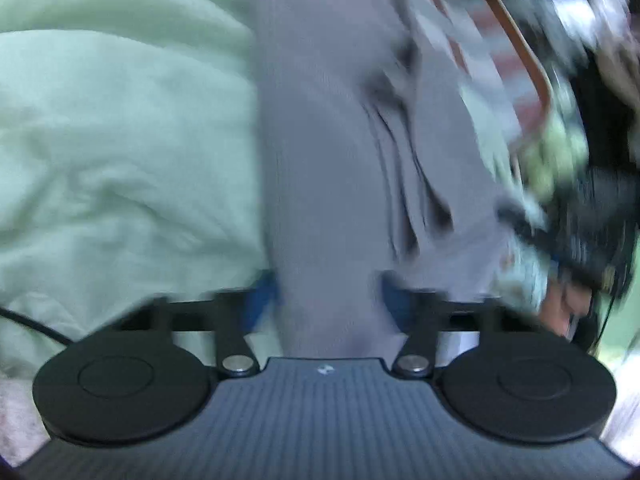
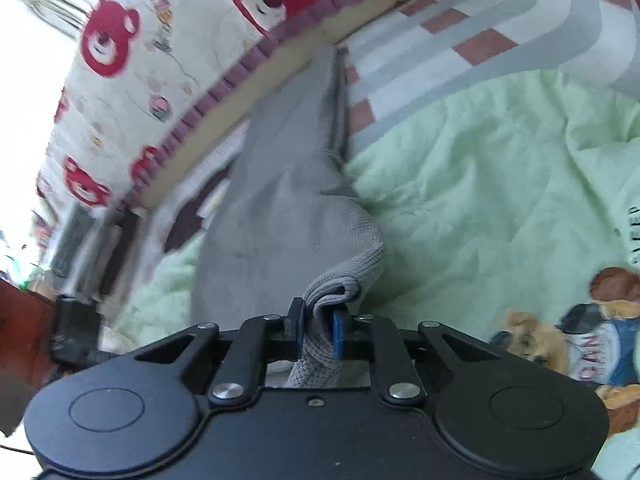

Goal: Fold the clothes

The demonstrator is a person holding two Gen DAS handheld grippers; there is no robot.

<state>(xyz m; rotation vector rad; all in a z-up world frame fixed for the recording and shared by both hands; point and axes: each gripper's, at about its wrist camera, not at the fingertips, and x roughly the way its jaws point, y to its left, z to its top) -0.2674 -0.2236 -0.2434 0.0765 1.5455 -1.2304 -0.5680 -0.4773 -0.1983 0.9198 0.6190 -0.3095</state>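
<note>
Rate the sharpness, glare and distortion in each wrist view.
Left wrist: heavy motion blur, worst at upper right; the grey cloth and green quilt are smeared. Right wrist: mostly sharp near the right tongs, blurred toward the left edge, blown-out white at upper left, fisheye bending the striped sheet.

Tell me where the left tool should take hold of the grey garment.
Grip the grey garment on the flat band running between the left tool's open fingers, coming straight forward along them. That stretch looks smooth and thin, while the creases to its right are bunched. The right tool already pinches a ribbed edge.
</note>
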